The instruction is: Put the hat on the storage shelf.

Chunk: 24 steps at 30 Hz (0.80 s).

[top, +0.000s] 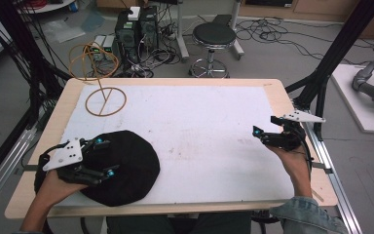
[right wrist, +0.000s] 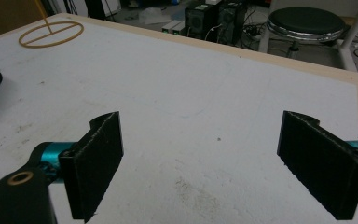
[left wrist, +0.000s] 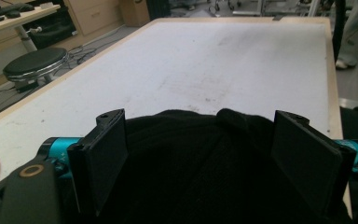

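Black round knitted cloth (top: 126, 168) lay at the white counter's (top: 199, 126) near-left corner. Left tool (top: 104, 157) straddled the cloth's edge, jaws spread. Right tool (top: 258, 135), jaws apart, hovered well right of the cloth.

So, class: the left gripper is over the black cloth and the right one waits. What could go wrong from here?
1. The left gripper has open jaws straddling the black knitted cloth; closing may pinch only a fold, so it could slip.
2. The cloth lies near the table's front edge, so a drag could pull it off.
3. The open right gripper sits far away, too distant to help quickly.
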Each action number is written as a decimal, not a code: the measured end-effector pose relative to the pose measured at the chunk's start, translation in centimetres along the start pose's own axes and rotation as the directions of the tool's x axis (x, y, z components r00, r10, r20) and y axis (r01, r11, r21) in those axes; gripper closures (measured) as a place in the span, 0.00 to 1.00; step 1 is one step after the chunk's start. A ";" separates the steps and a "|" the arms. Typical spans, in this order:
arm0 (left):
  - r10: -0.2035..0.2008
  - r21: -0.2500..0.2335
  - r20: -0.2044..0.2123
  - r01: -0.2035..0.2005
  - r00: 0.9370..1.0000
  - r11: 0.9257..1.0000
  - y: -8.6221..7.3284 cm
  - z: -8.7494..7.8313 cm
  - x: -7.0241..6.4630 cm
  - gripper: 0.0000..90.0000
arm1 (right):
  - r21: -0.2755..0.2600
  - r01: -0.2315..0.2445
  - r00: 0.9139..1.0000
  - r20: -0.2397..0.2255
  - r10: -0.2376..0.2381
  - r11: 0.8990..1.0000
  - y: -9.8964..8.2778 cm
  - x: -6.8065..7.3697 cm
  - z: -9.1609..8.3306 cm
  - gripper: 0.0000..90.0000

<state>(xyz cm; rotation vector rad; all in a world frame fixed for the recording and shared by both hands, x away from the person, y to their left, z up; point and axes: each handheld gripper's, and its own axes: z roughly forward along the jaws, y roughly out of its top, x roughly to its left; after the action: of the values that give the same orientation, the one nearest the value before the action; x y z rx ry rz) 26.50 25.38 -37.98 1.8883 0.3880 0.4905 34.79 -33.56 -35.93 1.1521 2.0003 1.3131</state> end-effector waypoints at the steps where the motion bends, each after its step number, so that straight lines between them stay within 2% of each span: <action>1: 0.005 0.007 0.000 -0.005 1.000 1.000 0.0 0.0 0.0 0.22 | 0.000 -0.001 1.000 0.000 0.001 1.000 0.0 0.0 0.0 0.16; 10: 0.053 0.052 -0.016 -0.053 0.998 0.997 -0.3 0.5 -0.3 0.23 | 0.002 -0.002 1.000 -0.003 0.002 1.000 0.0 0.1 0.1 0.16; 12: 0.070 0.075 -0.018 -0.068 0.997 0.995 -0.4 0.4 -0.2 0.25 | 0.003 -0.005 1.000 -0.001 0.005 1.000 0.0 0.1 0.0 0.16; 17: 0.076 0.099 -0.021 -0.074 0.997 0.992 -0.8 0.7 -0.2 0.28 | -0.002 -0.002 1.000 -0.005 0.002 1.000 0.0 0.1 0.0 0.16; 24: 0.074 0.104 -0.023 -0.071 0.997 0.992 -1.0 0.6 0.0 0.32 | -0.013 -0.016 1.000 -0.021 0.015 1.000 0.1 0.0 -0.1 0.16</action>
<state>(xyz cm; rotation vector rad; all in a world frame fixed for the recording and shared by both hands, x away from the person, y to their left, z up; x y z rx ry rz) 26.74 25.22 -39.11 2.0029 0.3698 0.5539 34.78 -33.58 -35.82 1.1549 1.9986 1.3488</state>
